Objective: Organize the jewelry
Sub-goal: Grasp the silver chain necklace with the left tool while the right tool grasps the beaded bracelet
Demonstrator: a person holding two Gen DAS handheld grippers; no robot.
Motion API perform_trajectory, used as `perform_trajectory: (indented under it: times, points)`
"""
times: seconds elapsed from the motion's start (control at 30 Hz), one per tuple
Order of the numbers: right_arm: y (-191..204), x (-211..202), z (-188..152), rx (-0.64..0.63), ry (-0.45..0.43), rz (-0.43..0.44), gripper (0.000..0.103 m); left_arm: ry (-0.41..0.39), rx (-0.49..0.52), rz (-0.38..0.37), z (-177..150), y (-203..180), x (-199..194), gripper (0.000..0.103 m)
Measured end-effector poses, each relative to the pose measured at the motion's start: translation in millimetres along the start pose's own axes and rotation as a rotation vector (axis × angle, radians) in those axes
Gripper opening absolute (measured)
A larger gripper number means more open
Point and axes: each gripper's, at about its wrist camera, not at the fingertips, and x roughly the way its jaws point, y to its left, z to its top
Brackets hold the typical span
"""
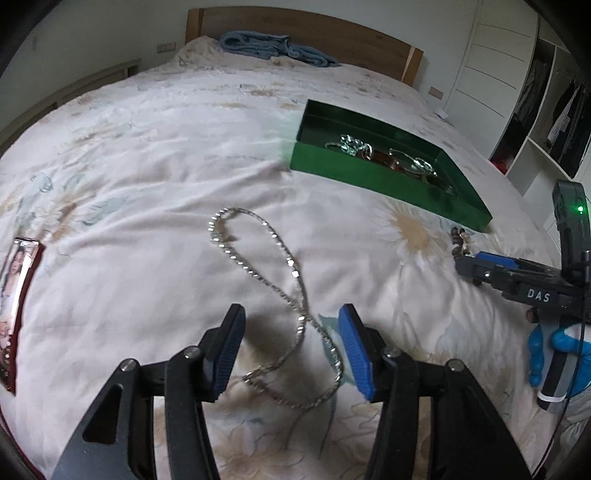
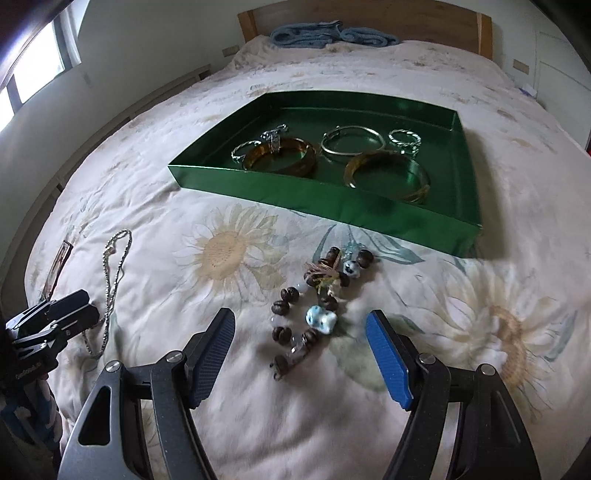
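A silver chain necklace [image 1: 275, 280] lies looped on the bed; my left gripper [image 1: 291, 350] is open with its jaws on either side of the chain's near loop. A bracelet of brown and blue beads [image 2: 317, 302] lies on the bed; my right gripper [image 2: 301, 356] is open around its near end. The green tray [image 2: 295, 192] holds several bangles [image 2: 280, 157] and rings of chain. The tray also shows in the left wrist view [image 1: 369, 173]. The right gripper shows at the right of the left wrist view [image 1: 465, 262], by the beads [image 1: 460, 240].
The floral bedspread [image 1: 147, 166] covers the whole bed. A framed photo [image 1: 16, 295] lies at the left. A folded blue towel [image 2: 332, 35] lies by the wooden headboard [image 2: 406, 18]. A wardrobe [image 1: 546, 110] stands to the right.
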Motion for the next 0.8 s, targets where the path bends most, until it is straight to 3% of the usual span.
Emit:
perform_trajectory:
  times: [0.13,0.3,0.37,0.5,0.67,0.8]
  points:
    - [-2,12,7,-0.003,0.003,0.014,0.073,0.033,0.005,0.003,3,-6,17,0.051]
    - [-8,27,15,0.017,0.009,0.019,0.057,0.048,-0.007,0.006,4,-9,28,0.048]
    - [-11,29,15,0.022,0.011,0.013,0.046,0.057,-0.013,0.0,4,-9,30,0.026]
    - [-18,23,8,0.061,0.007,0.035,0.019,0.08,-0.028,-0.025,6,-9,34,0.006]
    - [-11,-4,-6,0.041,-0.022,0.061,0.009,0.063,-0.014,-0.02,5,-16,20,0.004]
    - [-7,-35,-17,0.028,-0.07,0.068,0.009,0.027,-0.008,-0.03,4,-24,0,0.004]
